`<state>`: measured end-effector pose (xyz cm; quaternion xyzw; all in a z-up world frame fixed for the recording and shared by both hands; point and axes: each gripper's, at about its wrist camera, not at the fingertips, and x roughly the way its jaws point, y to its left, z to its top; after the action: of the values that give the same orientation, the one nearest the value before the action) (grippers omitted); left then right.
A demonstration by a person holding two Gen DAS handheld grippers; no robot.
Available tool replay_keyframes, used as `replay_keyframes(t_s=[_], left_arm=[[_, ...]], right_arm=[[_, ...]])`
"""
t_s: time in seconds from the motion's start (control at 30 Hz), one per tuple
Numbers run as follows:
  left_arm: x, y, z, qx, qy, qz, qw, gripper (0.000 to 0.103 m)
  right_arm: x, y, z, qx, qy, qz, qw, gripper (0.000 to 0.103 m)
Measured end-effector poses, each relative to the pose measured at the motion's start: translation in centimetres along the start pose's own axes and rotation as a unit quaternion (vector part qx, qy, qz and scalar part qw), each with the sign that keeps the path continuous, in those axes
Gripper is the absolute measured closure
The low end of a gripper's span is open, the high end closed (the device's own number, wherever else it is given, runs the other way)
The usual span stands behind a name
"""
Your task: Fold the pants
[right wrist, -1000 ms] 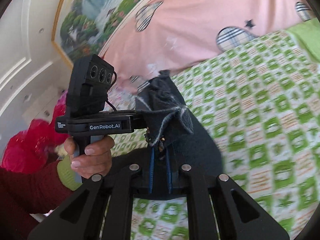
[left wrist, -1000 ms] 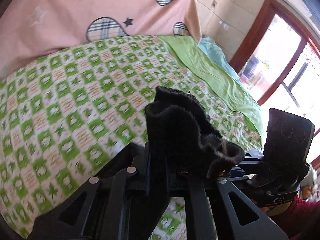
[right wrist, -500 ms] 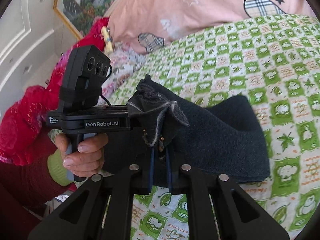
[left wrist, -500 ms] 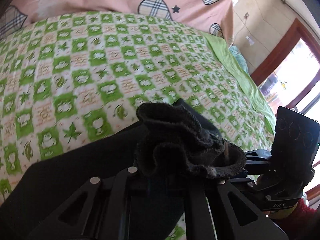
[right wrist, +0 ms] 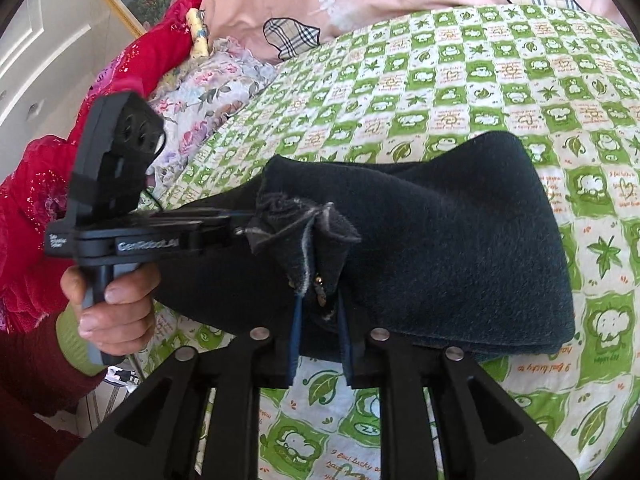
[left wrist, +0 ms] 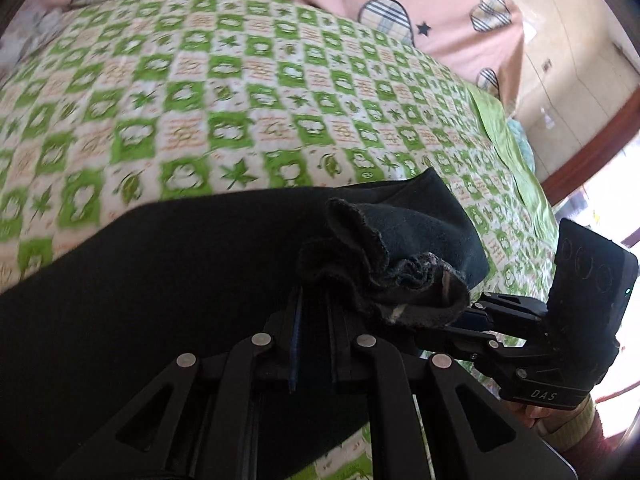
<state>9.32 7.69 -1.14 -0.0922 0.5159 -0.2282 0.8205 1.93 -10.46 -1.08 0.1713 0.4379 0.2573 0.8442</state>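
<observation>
Dark fleece pants point(left wrist: 180, 280) lie spread on the green checked bedspread point(left wrist: 200, 100), folded over on themselves point(right wrist: 460, 240). My left gripper point(left wrist: 316, 304) is shut on a bunched end of the pants point(left wrist: 380, 276), held low over the cloth. My right gripper point(right wrist: 318, 300) is shut on another bunched end of the pants point(right wrist: 304, 232). The two grippers sit close side by side; each shows in the other's view, the right gripper at the right edge point(left wrist: 560, 320) and the left gripper in a hand point(right wrist: 120, 200).
A pink quilt with plaid hearts point(left wrist: 400, 8) lies along the far side of the bed. Red and floral bedding point(right wrist: 100, 100) is piled at the left. A wooden window frame point(left wrist: 592, 160) stands at the right.
Both grippers came down toward the bed with the pants ends. The pants went from hanging bunched to lying spread and doubled on the bedspread.
</observation>
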Motion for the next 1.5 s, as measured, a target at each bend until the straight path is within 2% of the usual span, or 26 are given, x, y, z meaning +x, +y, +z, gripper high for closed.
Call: replay_keyframes(t_s=[0.1,0.17,0.37,0.53,0.7,0.8,0.97,1.07,1.27,1.5], left_arm=[[-1.5,1.2,-1.4,-0.042,-0.014,0.009,0.9990,0.090],[-2.5,1.8,-2.2,-0.068,-0.021,0.014,0.9974,0.085],[-5.5,3.9,-5.3,-0.129,-0.048,0.031,0.9900,0.069],[-8.0,5.8,-8.1,-0.180,-0.065,0.041,0.9806,0.067],[-10.8,8.6,-10.9,-0.252,-0.091,0.052,0.9622,0.067],[-12.4,9.8,-12.1,-0.277,-0.103,0.064,0.9533,0.065],[-14.8,11.2,-14.4,-0.311,-0.124,0.086,0.9385,0.053],[-15.7,12.2,-16.4,-0.340,-0.127,0.097,0.9267,0.051],[-16.6,14.3,-18.7,-0.391,-0.131,0.090,0.9065,0.051],[-16.5,16.4,-19.2,-0.426,-0.134,0.080,0.8914,0.050]], right_arm=[[0.0,0.8,-0.2,-0.009,0.004,0.008,1.000,0.065],[0.0,1.6,-0.3,-0.020,0.006,0.015,1.000,0.060],[0.1,3.6,0.0,-0.036,0.003,0.033,0.999,0.060],[0.5,5.4,0.8,-0.053,0.005,0.044,0.998,0.060],[1.7,7.3,1.6,-0.074,0.016,0.058,0.995,0.060],[2.5,8.3,2.0,-0.086,0.023,0.067,0.994,0.060],[4.0,10.2,2.8,-0.107,0.034,0.081,0.990,0.060],[5.0,11.5,3.4,-0.126,0.044,0.088,0.987,0.060],[6.7,14.0,4.8,-0.161,0.060,0.102,0.980,0.060],[8.9,16.4,6.3,-0.201,0.080,0.113,0.970,0.060]])
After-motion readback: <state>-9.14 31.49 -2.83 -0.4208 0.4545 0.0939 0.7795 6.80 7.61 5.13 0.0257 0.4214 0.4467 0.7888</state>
